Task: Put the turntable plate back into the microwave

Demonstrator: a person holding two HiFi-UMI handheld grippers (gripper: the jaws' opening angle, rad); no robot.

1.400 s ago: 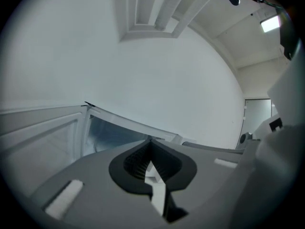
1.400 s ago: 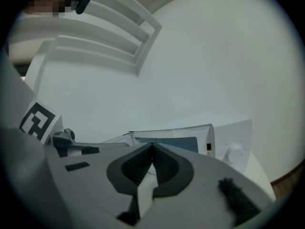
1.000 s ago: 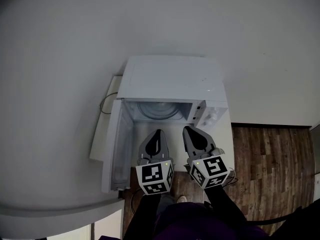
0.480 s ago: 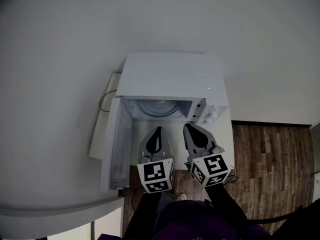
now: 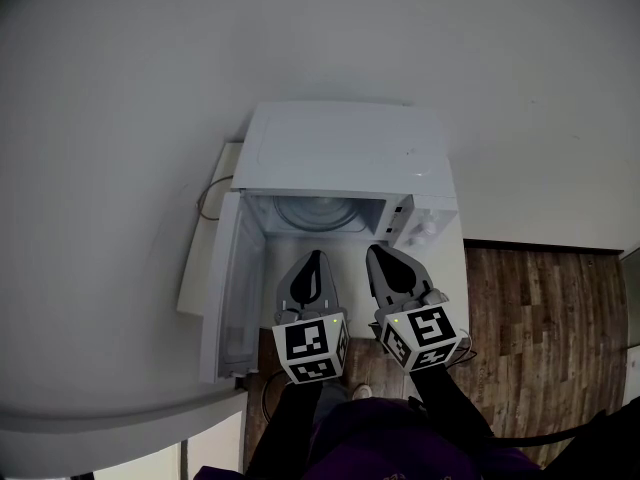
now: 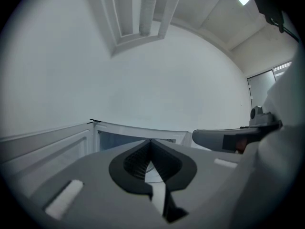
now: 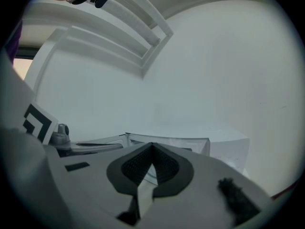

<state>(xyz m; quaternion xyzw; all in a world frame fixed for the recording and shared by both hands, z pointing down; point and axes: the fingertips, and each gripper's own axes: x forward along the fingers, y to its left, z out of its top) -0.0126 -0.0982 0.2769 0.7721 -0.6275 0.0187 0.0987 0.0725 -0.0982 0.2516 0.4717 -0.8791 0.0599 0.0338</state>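
A white microwave (image 5: pixel 345 148) stands against the wall with its door (image 5: pixel 222 298) swung open to the left. The glass turntable plate (image 5: pixel 316 214) lies inside on the cavity floor. My left gripper (image 5: pixel 315 256) and right gripper (image 5: pixel 371 253) hover side by side just in front of the opening, both shut and empty, pointing at it. In the left gripper view the left gripper (image 6: pixel 151 142) faces the open cavity (image 6: pixel 121 140). In the right gripper view the right gripper (image 7: pixel 152 145) faces the microwave (image 7: pixel 190 144).
The microwave sits on a white counter (image 5: pixel 203 258). A cable (image 5: pixel 208 200) loops behind its left side. Wooden floor (image 5: pixel 545 338) lies to the right. The control panel with knobs (image 5: pixel 425 230) is right of the cavity.
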